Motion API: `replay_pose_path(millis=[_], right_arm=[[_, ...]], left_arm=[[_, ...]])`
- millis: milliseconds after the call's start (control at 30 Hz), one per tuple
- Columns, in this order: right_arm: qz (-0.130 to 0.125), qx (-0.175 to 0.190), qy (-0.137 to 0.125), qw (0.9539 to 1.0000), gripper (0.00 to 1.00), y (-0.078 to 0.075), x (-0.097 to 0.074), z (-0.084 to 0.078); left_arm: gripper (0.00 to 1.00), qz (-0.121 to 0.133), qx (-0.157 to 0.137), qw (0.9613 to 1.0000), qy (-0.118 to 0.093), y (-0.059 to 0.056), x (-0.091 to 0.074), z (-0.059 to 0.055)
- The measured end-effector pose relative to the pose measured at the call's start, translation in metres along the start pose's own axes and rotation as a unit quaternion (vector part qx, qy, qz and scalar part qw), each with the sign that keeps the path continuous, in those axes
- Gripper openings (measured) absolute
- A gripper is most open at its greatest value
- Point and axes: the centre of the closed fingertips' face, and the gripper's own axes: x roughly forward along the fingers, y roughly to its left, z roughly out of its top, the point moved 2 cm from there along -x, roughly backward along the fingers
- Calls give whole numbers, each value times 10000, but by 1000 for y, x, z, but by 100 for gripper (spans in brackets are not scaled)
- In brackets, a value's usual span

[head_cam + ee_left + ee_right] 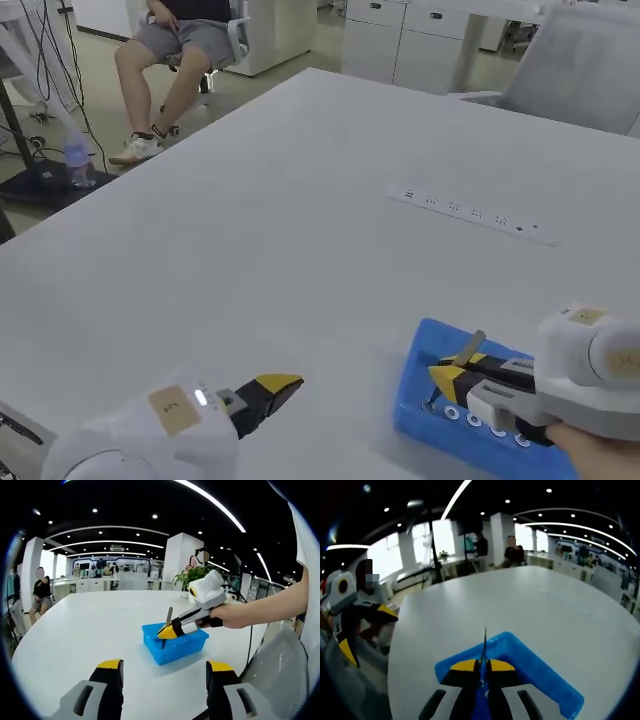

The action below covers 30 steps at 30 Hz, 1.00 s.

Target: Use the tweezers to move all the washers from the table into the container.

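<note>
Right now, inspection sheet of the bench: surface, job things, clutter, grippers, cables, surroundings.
Surface: white table, bare except for the items below.
Job's things: blue container at the near right; washers in a row inside it; tweezers held over it, tips down.
Clutter: socket strip on the table, far side.
Grippers: right gripper shut on the tweezers, above the container; left gripper open, holding nothing, apart from the container.
Cables: cables hang beyond the table's far left; nothing seen on the table.
Surroundings: seated person, bottle on the floor, chair, cabinets.
</note>
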Motion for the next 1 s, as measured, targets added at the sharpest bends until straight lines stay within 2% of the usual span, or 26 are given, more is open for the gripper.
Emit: replay_pose_path(millis=[100, 233, 367, 467, 500, 533, 600, 767, 833, 1000], right_arm=[[-6, -4, -134, 9999, 4, 2, -8, 8], [-43, -116, -347, 9993, 4, 5, -26, 18], [-57, -242, -468, 9986, 4, 8, -49, 24], [-52, -267, -484, 9985, 4, 12, -64, 23], [-45, -272, -468, 9985, 4, 13, -70, 21], [-34, -288, -453, 9986, 3, 15, -74, 19], [-2, -333, -427, 9985, 3, 20, -83, 14], [156, -447, -282, 9985, 3, 37, -99, 2], [256, -442, -216, 9985, 3, 43, -104, -4], [632, -526, -73, 9966, 3, 63, -114, -24]], left_arm=[[64, -124, -211, 9997, 56, -1, 0, -2], [58, -258, -199, 9994, 69, -5, -1, -1], [52, -373, 101, 9990, 243, -6, -4, 0], [46, -520, 233, 9980, 258, -9, -6, 6], [45, -579, 338, 9973, 288, -10, -6, 7], [43, -610, 574, 9959, 351, -11, -7, 10], [41, -723, 736, 9938, 410, -15, -6, 14], [38, -989, 958, 9897, 403, -27, -3, 29], [34, -1107, 1077, 9873, 378, -32, -2, 36], [28, -1412, 1311, 9807, 328, -46, 2, 54]])
